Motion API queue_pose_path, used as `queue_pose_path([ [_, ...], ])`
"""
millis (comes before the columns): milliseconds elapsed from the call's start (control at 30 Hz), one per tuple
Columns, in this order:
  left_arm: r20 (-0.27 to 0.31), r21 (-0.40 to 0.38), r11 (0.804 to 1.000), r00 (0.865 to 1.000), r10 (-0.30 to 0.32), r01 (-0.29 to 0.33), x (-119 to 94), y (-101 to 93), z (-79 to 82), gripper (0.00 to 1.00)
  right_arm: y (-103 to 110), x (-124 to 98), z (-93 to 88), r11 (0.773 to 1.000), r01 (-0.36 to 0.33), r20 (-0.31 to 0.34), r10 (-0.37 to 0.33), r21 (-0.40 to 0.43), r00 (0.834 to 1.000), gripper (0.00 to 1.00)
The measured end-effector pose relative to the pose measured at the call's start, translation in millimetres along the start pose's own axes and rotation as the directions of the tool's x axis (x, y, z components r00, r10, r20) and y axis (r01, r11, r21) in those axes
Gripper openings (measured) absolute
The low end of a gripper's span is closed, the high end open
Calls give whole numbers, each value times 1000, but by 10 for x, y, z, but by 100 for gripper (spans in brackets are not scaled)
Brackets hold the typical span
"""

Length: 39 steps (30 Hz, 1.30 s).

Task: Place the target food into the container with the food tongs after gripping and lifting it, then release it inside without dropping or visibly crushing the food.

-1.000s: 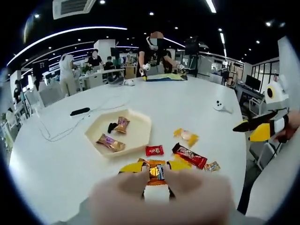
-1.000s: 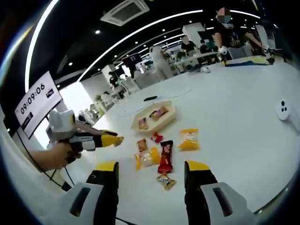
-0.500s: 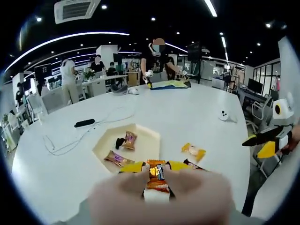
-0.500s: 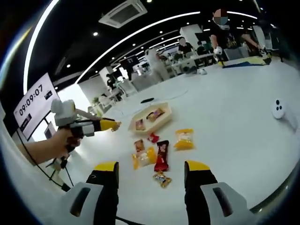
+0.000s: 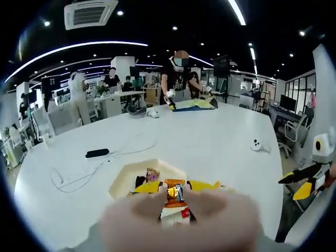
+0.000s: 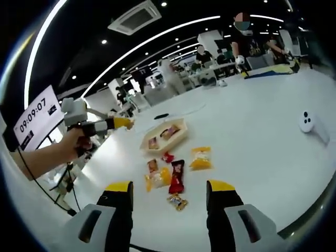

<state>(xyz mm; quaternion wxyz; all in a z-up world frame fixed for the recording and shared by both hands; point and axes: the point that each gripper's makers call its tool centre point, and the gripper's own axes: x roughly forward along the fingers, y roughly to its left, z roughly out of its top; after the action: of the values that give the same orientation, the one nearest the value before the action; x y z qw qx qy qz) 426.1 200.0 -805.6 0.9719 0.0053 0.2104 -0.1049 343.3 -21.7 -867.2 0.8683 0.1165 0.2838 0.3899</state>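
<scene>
above the tray [image 5: 122, 181], orange snack packet [image 5: 175, 193] pinched between left gripper [image 5: 175, 190] fingers, right gripper [image 6: 170, 195] fingers spread, empty

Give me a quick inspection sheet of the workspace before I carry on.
Surface: white table, large, rounded edge.
Job's things: cream tray holding wrapped snacks; orange snack between the left gripper's jaws.
Clutter: loose snacks on the table by the tray, among them a yellow packet and a red bar; white controller; black remote.
Grippers: left gripper shut on the orange snack, held near the tray; right gripper open, empty, above the table.
Cables: thin cable looping across the table beyond the tray.
Surroundings: open office, people at another table.
</scene>
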Motion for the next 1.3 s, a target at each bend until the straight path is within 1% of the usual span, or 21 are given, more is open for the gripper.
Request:
queue_pose_path([
  [133, 16, 6, 1000, 1000, -12, 12, 74, -14, 112, 16, -55, -88, 16, 1000, 22, 22, -22, 3, 1000, 55],
  [200, 15, 12, 1000, 1000, -16, 16, 106, -9, 141, 16, -86, -132, 34, 999, 34, 34, -34, 8, 999, 55],
  [300, 19, 22, 1000, 1000, -20, 20, 157, 35, 222, 16, -144, -194, 30, 998, 59, 46, -59, 16, 997, 57],
  [400, 36, 18, 1000, 999, -21, 20, 181, 111, 331, 16, -175, -228, 41, 997, 70, 59, -71, 26, 996, 57],
  [567, 48, 18, 1000, 999, -20, 19, 249, 158, 416, 16, -196, -249, 83, 996, 78, 76, -81, 34, 994, 58],
  [667, 80, 7, 999, 996, -43, 42, 272, 138, 507, 16, -203, -252, 92, 996, 83, 81, -85, 31, 993, 58],
  [700, 94, 5, 998, 994, -59, 59, 278, 117, 539, 17, -204, -253, 92, 996, 83, 81, -86, 31, 993, 58],
  [767, 141, -33, 992, 983, -119, 125, 285, 39, 629, 17, -215, -266, 85, 996, 87, 85, -90, 37, 992, 58],
  [833, 177, -76, 983, 973, -150, 165, 280, 19, 685, 17, -227, -279, 88, 995, 91, 89, -94, 43, 992, 57],
  [900, 167, -84, 988, 979, -115, 130, 291, 126, 677, 17, -245, -291, 92, 994, 96, 93, -100, 49, 991, 57],
  [933, 179, -100, 986, 977, -117, 136, 298, 137, 694, 17, -253, -296, 96, 994, 98, 97, -103, 54, 990, 57],
  [967, 194, -122, 980, 972, -134, 160, 305, 126, 719, 17, -260, -298, 98, 993, 99, 98, -104, 56, 990, 57],
  [1033, 178, -99, 985, 976, -124, 143, 320, 158, 711, 17, -264, -298, 100, 993, 99, 100, -105, 59, 989, 57],
  [1067, 185, -97, 984, 974, -132, 152, 320, 160, 741, 17, -264, -293, 100, 993, 98, 100, -104, 60, 990, 57],
  [1133, 183, -103, 983, 975, -128, 149, 333, 171, 757, 17, -267, -283, 91, 993, 97, 97, -102, 61, 990, 57],
  [1233, 148, -74, 989, 982, -117, 129, 392, 174, 724, 17, -265, -259, 68, 994, 89, 92, -95, 70, 991, 57],
  [1300, 141, -53, 991, 983, -114, 123, 420, 169, 721, 17, -256, -244, 39, 994, 85, 86, -91, 70, 992, 57],
])
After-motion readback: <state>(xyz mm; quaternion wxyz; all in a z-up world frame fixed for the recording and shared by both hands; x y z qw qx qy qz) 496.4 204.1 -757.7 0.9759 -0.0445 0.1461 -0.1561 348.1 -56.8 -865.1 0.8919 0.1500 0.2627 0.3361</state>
